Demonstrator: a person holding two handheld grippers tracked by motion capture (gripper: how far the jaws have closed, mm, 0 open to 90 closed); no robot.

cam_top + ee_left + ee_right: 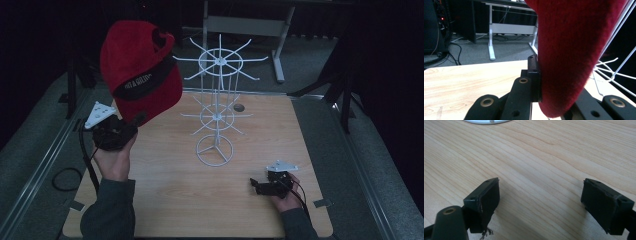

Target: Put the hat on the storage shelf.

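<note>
- Red fabric is what I go by in the high view: the red cap [140, 67] is up in the air at the table's far left, pinched by its brim in my left gripper [131, 124]. The white wire rack [216, 95] stands to the right of the cap, mid-table, with its upper ring of prongs at about the cap's height. I judge the move that matters is a sideways carry to the right, and the left hand is plainly the nearer one. My right gripper [256, 186] rests low on the wooden table [165, 200] at the near right, well apart from the rack's round base.
- Left gripper view: the jaws are clamped on the cap's red cloth, which rises up and to the right across the frame. White rack wires [614, 70] show just beyond it on the right.
- Right gripper view: the right gripper [540, 195] has its jaws wide apart with bare wood between them; the rack's base rim [486, 122] peeks in at the top edge.
</note>
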